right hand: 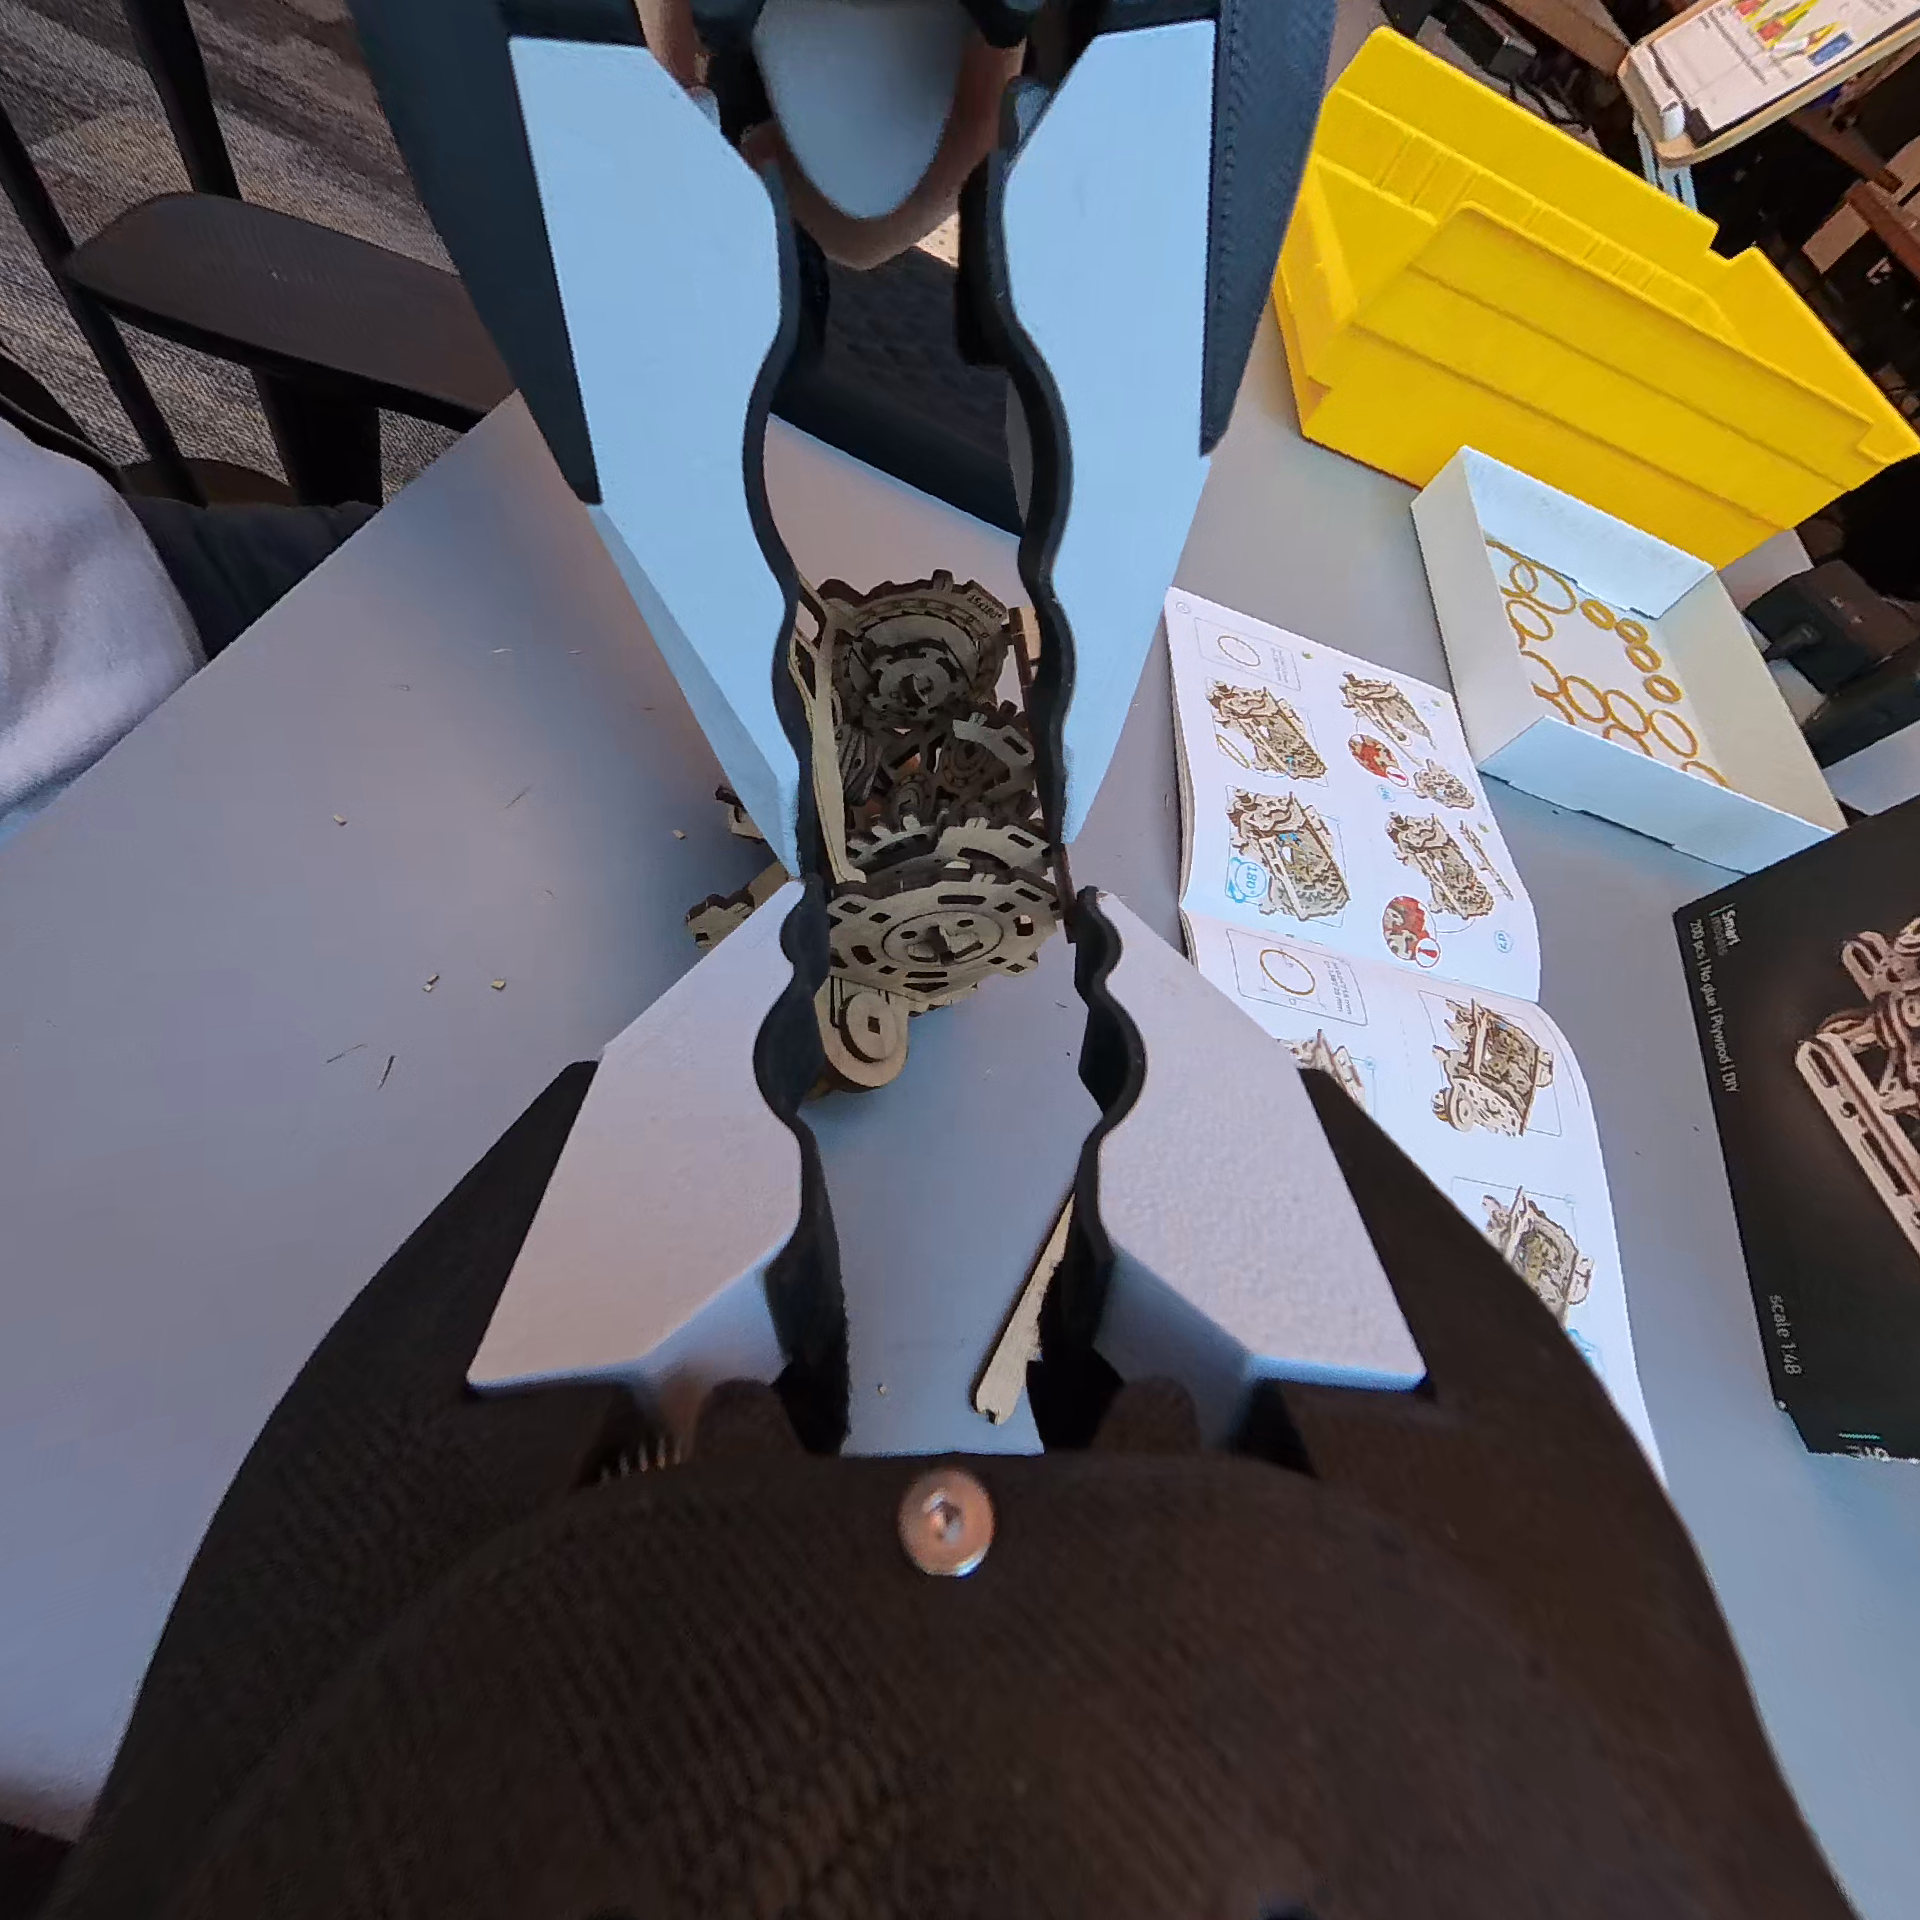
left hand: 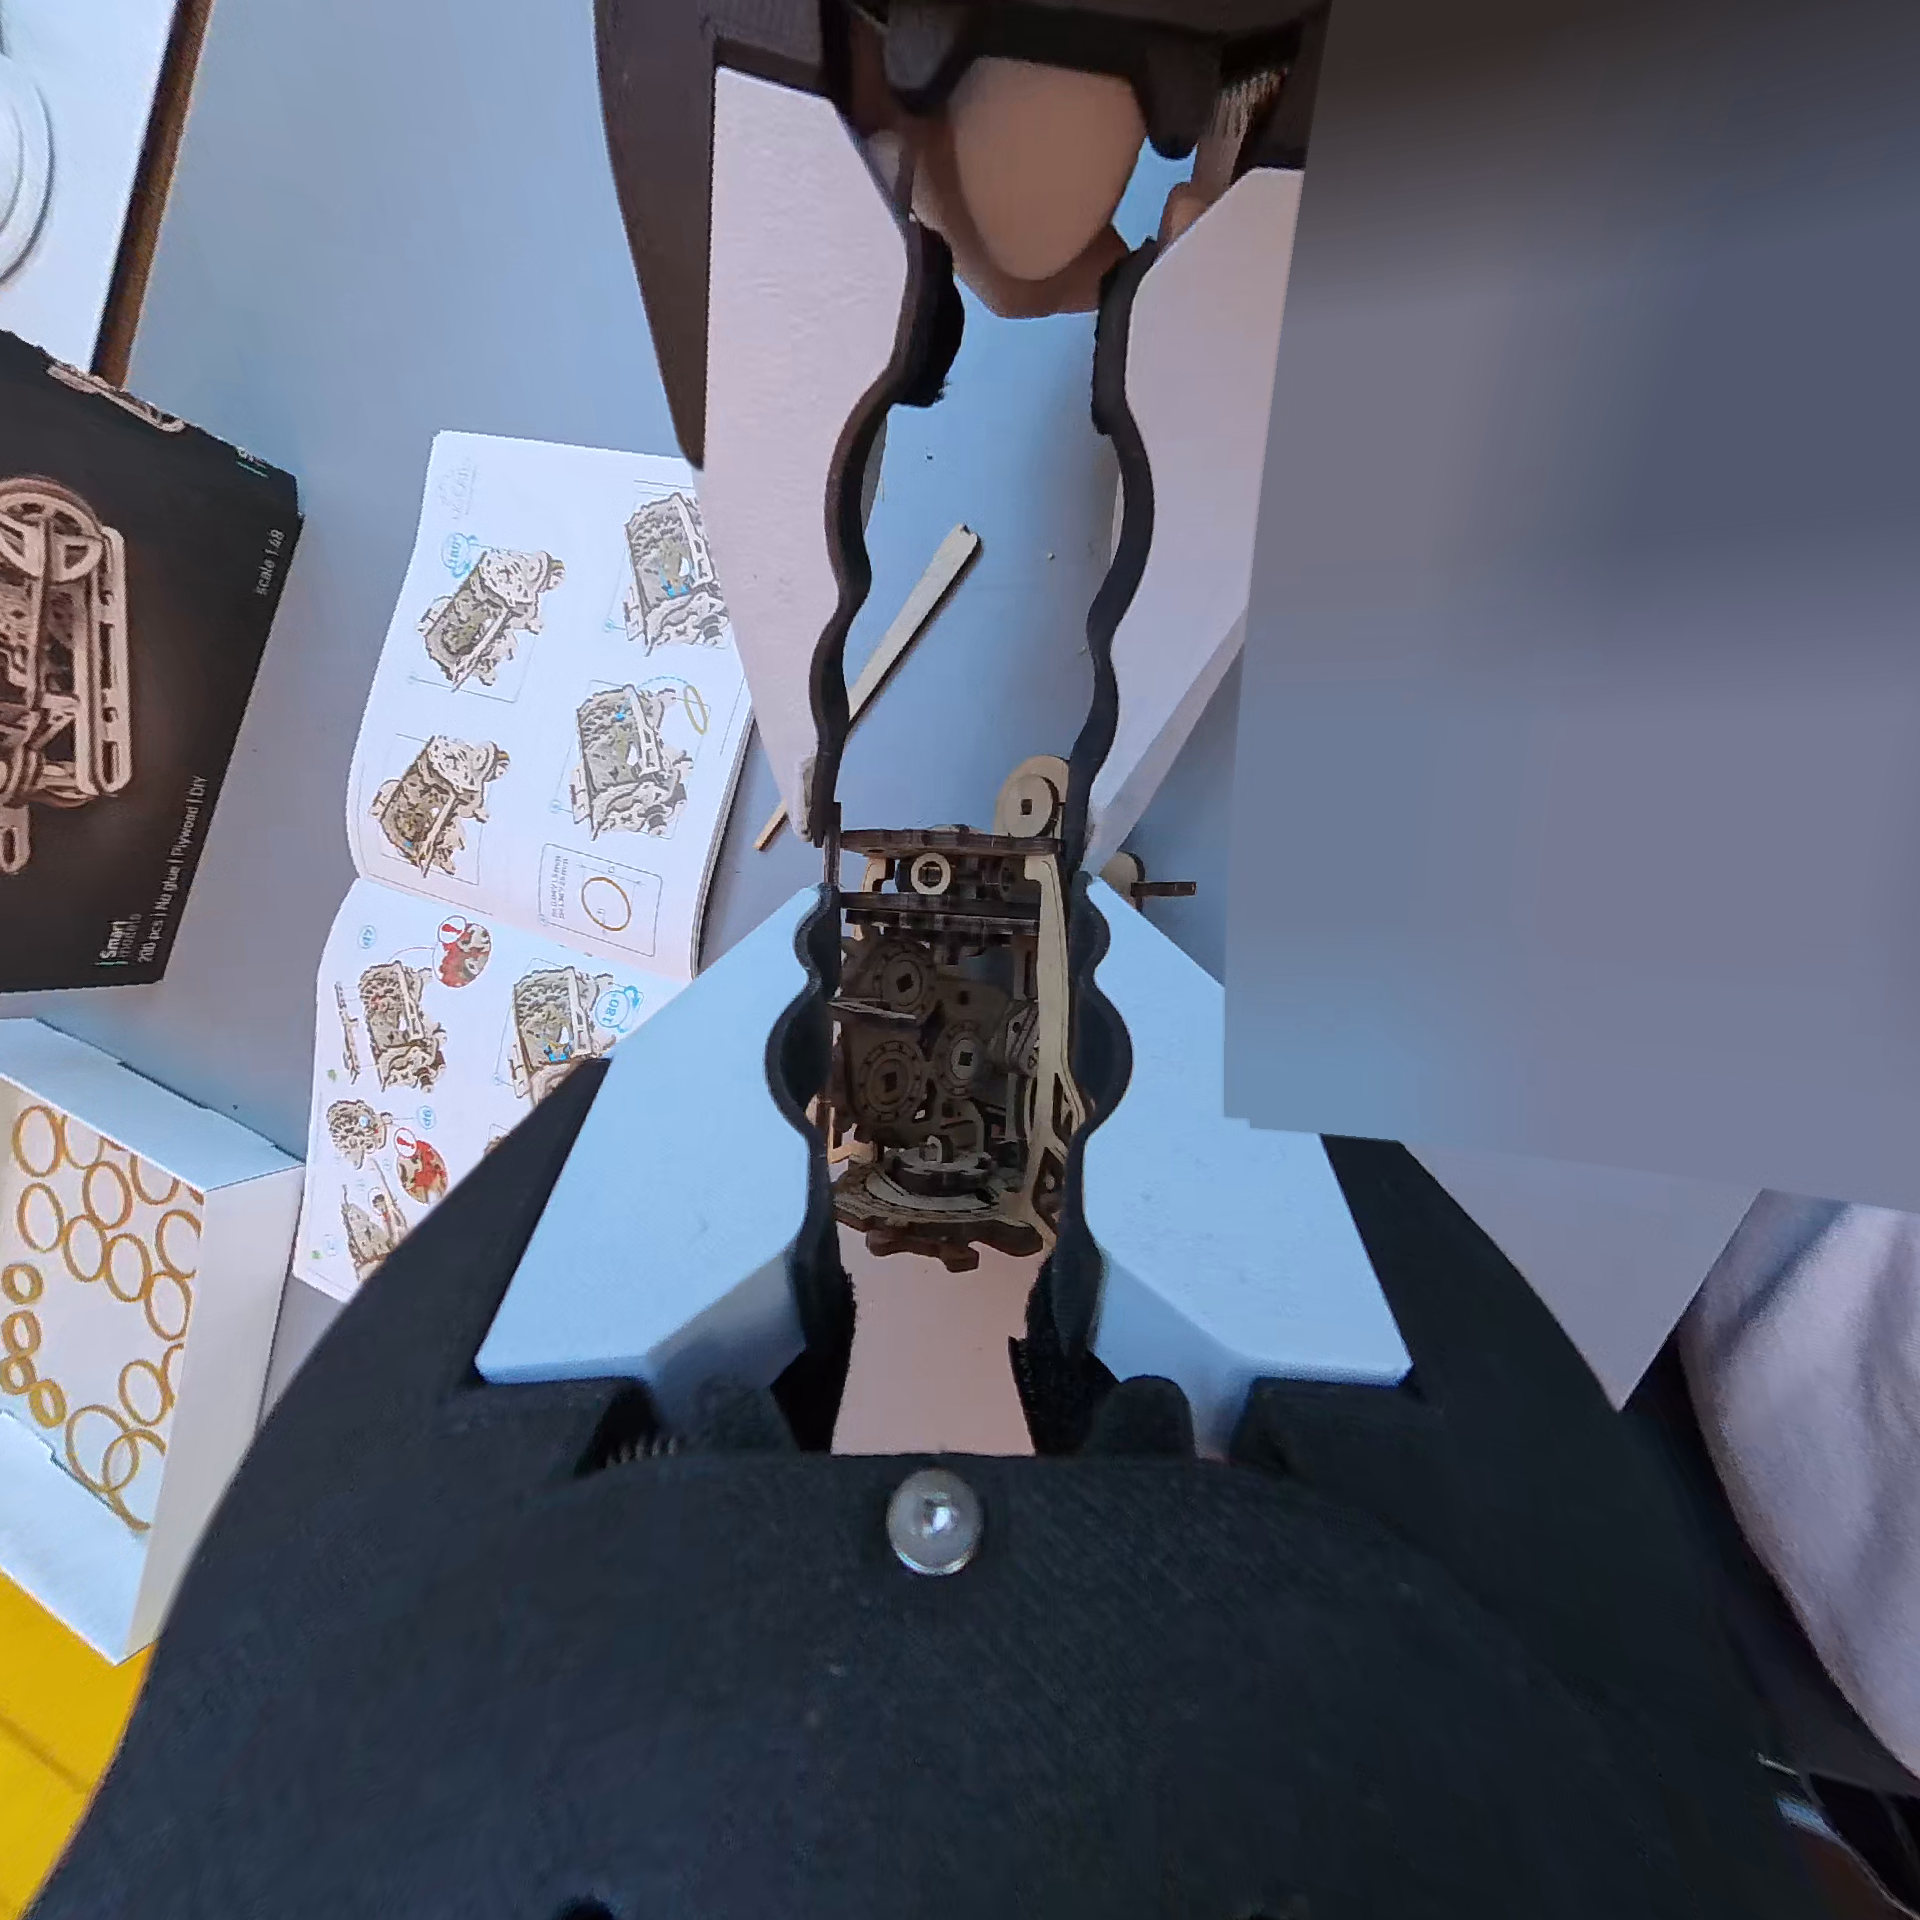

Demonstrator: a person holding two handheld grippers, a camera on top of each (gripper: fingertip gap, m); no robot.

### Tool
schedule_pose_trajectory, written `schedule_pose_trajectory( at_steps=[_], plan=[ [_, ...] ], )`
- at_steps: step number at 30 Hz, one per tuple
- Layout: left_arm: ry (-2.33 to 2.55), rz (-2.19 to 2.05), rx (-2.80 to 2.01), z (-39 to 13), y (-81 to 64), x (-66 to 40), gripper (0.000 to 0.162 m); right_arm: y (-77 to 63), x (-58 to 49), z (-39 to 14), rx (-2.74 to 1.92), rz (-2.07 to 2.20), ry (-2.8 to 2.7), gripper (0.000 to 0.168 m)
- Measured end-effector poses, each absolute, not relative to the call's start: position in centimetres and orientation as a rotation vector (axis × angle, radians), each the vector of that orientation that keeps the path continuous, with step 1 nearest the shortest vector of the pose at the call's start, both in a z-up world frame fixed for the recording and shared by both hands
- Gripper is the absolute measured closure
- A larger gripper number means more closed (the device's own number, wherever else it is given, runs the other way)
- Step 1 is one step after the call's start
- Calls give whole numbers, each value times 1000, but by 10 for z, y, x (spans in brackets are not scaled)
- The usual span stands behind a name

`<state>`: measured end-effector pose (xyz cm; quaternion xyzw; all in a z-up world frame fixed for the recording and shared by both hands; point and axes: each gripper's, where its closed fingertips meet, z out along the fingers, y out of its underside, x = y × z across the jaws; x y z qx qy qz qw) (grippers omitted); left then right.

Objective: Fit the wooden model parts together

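Observation:
A wooden gear model (left hand: 935, 1039) of light and dark plywood is held above the grey table (right hand: 260, 935). My left gripper (left hand: 951, 894) is shut on its sides. In the right wrist view the model (right hand: 914, 727) sits between the left gripper's fingers (right hand: 686, 416). My right gripper (right hand: 945, 914) faces the left one tip to tip and is closed on the model's hexagonal end plate (right hand: 935, 935); it shows from above in the left wrist view (left hand: 951, 826). A flat wooden strip (left hand: 914, 644) lies on the table below. A loose wooden part (right hand: 727, 914) lies beside the model.
An open instruction booklet (right hand: 1351, 883), a black kit box (right hand: 1818, 1143) and a white box of rubber bands (right hand: 1590, 665) lie to one side. Yellow bins (right hand: 1558, 291) stand behind them. A dark chair (right hand: 260, 301) stands past the table edge. A person's sleeve (right hand: 62, 623) is near. Left and right tips are no more than a few centimetres apart.

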<state>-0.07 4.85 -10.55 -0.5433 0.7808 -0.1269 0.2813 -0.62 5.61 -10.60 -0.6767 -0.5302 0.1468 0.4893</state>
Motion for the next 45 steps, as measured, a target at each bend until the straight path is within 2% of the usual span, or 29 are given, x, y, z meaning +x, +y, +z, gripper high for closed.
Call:
schedule_pose_trajectory(
  at_steps=[5,8,10,45],
  plan=[
    [2115,-358,-1460,-106,49,-1,119,56,-6,-106,-1643,354,-1289,122],
    [2112,-335,-1456,-105,52,1,105,54,-8,-106,-1635,345,-1302,121],
    [2137,-363,-1464,-106,48,-1,116,54,-8,-106,-1635,334,-1305,121],
    [2093,-433,-1480,-107,49,-2,115,55,-8,-106,-1619,282,-1338,122]
  ],
)
